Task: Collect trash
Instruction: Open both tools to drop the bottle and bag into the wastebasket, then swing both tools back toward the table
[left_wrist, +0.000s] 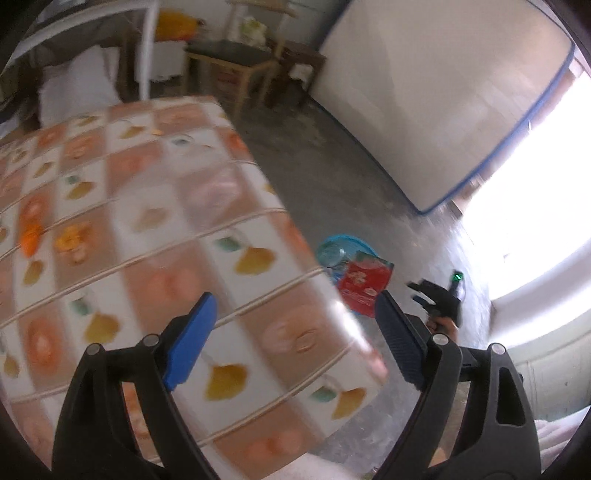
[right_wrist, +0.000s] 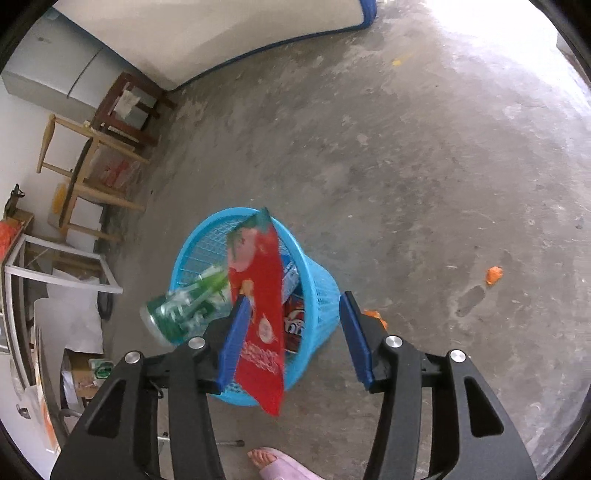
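A blue mesh trash basket (right_wrist: 321, 295) stands on the concrete floor, holding wrappers. My right gripper (right_wrist: 295, 332) is open above it. A red snack bag (right_wrist: 258, 314) hangs loose between the fingers, against the left pad, over the basket. A green-labelled clear plastic bottle (right_wrist: 181, 310) is blurred at the basket's left rim. In the left wrist view my left gripper (left_wrist: 295, 339) is open and empty over the corner of a table (left_wrist: 147, 240) with a flowered cloth. The basket (left_wrist: 332, 247), red bag (left_wrist: 364, 284) and right gripper (left_wrist: 439, 295) show beyond the table's edge.
Orange scraps lie on the floor (right_wrist: 493, 275) and beside the basket (right_wrist: 373, 315). An orange scrap (left_wrist: 31, 238) lies on the table. A white mattress (left_wrist: 424, 92) leans on the wall. Wooden chairs (left_wrist: 236, 62) stand at the back. My foot (right_wrist: 273, 461) is near the basket.
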